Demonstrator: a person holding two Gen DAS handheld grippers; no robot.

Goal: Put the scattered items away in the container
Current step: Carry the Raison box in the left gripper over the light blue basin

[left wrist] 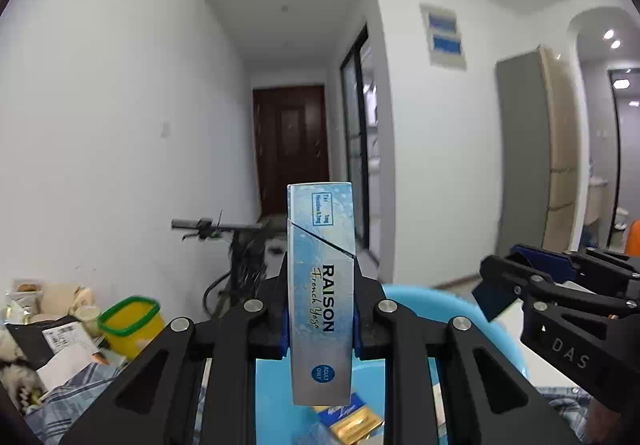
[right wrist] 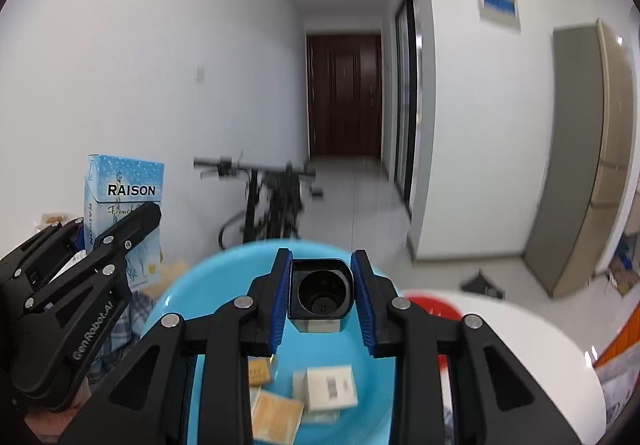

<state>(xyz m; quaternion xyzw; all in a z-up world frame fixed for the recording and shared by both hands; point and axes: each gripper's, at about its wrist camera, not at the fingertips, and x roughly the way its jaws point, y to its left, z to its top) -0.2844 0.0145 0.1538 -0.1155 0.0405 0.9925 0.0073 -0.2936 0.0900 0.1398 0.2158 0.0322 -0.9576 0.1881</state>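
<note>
My left gripper is shut on a light-blue RAISON cigarette pack, held upright above the blue bowl. In the right wrist view the same pack stands in the left gripper, left of the bowl. My right gripper is shut on a small black box with a round opening, over the bowl's middle. In the left wrist view the right gripper shows at the right with a dark thing between its fingers. In the bowl lie a cream box and orange packets.
A yellow tub with a green rim and bags sit at the left on plaid cloth. A bicycle leans against the far wall. The bowl rests on a white round table, next to something red.
</note>
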